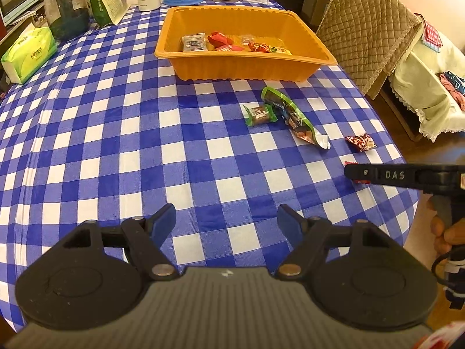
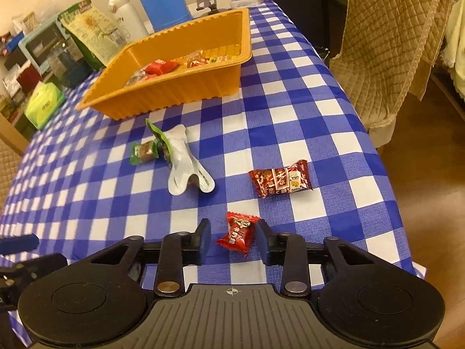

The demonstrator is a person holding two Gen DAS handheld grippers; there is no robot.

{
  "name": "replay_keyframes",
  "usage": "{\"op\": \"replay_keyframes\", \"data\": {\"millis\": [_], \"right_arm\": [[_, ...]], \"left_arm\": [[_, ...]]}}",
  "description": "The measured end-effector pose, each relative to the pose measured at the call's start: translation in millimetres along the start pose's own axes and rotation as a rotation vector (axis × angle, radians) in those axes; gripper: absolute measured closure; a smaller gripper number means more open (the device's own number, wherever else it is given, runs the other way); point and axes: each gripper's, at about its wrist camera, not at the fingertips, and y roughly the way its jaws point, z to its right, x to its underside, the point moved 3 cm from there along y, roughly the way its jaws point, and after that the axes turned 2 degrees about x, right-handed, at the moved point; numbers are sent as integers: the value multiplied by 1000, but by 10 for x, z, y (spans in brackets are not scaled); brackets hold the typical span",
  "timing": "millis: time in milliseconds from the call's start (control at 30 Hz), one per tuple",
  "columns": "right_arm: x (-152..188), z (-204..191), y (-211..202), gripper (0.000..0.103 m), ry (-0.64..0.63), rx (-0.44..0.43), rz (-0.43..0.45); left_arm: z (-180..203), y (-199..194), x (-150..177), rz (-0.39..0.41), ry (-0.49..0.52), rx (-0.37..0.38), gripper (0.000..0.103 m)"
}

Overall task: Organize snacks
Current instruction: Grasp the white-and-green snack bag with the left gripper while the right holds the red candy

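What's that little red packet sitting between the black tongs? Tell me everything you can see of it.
The small red snack packet is a shiny, crinkled wrapper with white characters printed on it and crimped, jagged ends. It lies tilted on the blue-and-white checked tablecloth, between the open fingers of the right tongs. The right finger sits close against it; whether it touches, I cannot tell. It looks sealed.

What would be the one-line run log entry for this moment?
right gripper: open around small red candy | left gripper: open, empty | orange tray: holds snacks
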Motion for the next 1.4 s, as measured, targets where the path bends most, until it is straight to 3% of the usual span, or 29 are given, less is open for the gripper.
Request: {"op": "replay_keyframes", "data": {"millis": [200, 233, 567, 900, 1400], "right_arm": [[67, -2, 7, 79, -44, 18, 8], [71, 0, 0, 84, -48, 17, 10], [-3, 87, -249, 85, -19, -38, 65], [-175, 302, -460, 85, 51, -14, 124], [-240, 577, -499, 85, 128, 31, 138]], "left_arm": [[44, 46, -55, 7, 5, 33, 28], [57, 57, -65, 9, 6, 40, 28], [249, 215, -223, 28, 7, 124, 30], [570, 476, -478, 69, 38, 186, 37], [642, 1105, -855, -6, -41, 185, 66]]}}
